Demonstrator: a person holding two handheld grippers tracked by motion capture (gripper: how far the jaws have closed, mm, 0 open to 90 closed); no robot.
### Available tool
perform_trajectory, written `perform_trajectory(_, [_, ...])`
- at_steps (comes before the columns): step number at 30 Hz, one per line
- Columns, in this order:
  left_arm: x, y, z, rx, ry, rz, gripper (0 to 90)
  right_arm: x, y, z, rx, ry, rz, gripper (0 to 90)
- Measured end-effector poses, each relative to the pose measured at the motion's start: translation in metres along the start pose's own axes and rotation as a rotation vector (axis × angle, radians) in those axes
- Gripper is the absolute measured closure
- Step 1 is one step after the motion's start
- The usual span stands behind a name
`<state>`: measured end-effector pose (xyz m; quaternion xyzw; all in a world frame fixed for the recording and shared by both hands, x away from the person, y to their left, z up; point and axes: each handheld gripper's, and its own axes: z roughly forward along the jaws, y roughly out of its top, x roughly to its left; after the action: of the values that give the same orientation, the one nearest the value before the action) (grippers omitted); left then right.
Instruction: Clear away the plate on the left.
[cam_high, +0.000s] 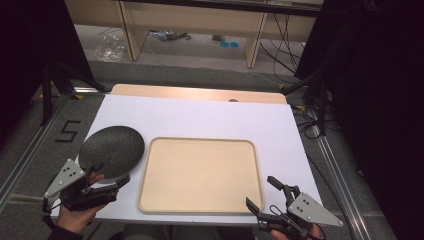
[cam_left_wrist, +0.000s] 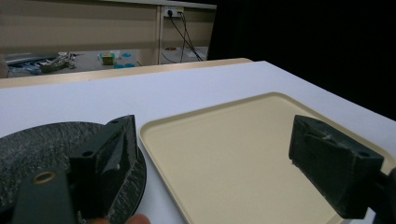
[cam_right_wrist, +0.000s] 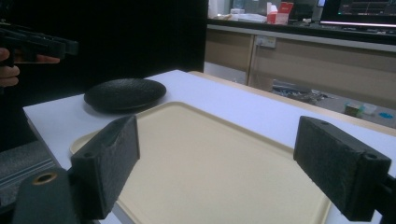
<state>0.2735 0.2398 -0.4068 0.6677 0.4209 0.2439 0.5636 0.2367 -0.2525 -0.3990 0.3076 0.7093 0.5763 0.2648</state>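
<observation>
High view: my left claw (cam_high: 112, 182) sits at lower left, jaws spread, at the near rim of the dark plate (cam_high: 112, 150), which lies on the white counter (cam_high: 200, 115) just left of the bare beige tray (cam_high: 200, 172). My right claw (cam_high: 265, 197), lower right, is spread and idle.

Left gripper view: one jaw overlaps the plate (cam_left_wrist: 42, 149); nothing is pinched.

Right gripper view: the plate (cam_right_wrist: 125, 93) rests beyond the tray (cam_right_wrist: 224, 158). I judge the transfer not yet begun.

Dim, soft-focus frames; surroundings sink to black, sheet glares white.
</observation>
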Motion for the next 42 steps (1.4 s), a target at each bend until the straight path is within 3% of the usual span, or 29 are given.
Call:
perform_trajectory(6, [0.001, 0.0, 0.0, -0.003, 0.002, -0.012, 15.3, -0.001, 0.0, 0.003, -0.025, 0.014, -0.007, 15.5])
perform_trajectory(11, [0.003, 0.0, 0.001, 0.007, 0.016, -0.034, 15.4, -0.001, 0.0, 0.001, -0.005, 0.001, -0.015, 15.6])
perform_trajectory(12, [0.003, 0.0, 0.001, 0.008, 0.02, -0.03, 15.4, -0.001, 0.0, 0.003, -0.03, 0.014, -0.003, 15.6])
perform_trajectory(16, [0.004, 0.0, 0.002, 0.013, 0.022, -0.032, 15.5, 0.0, 0.0, 0.001, 0.001, -0.003, -0.006, 15.6])
perform_trajectory(24, [0.009, -0.001, 0.006, 0.044, 0.061, -0.033, 15.5, -0.005, -0.001, 0.003, -0.011, 0.003, -0.011, 15.6])
perform_trajectory(31, [0.025, -0.003, 0.006, 0.055, 0.102, -0.086, 15.7, -0.002, 0.001, 0.002, -0.022, 0.009, 0.0, 15.6])
perform_trajectory(32, [0.028, -0.003, 0.006, 0.051, 0.103, -0.105, 15.5, -0.001, 0.002, 0.001, 0.007, 0.004, -0.026, 15.6])
perform_trajectory(37, [0.041, -0.005, 0.007, 0.065, 0.129, -0.145, 16.0, 0.001, 0.003, 0.004, -0.019, 0.008, -0.033, 15.6])
perform_trajectory(41, [0.046, -0.004, 0.014, 0.066, 0.134, -0.147, 16.0, 0.001, 0.002, 0.004, -0.002, 0.002, -0.018, 15.6])
perform_trajectory(42, [0.048, -0.004, 0.017, 0.063, 0.136, -0.145, 16.1, 0.0, 0.002, 0.005, -0.019, 0.007, -0.022, 15.6])
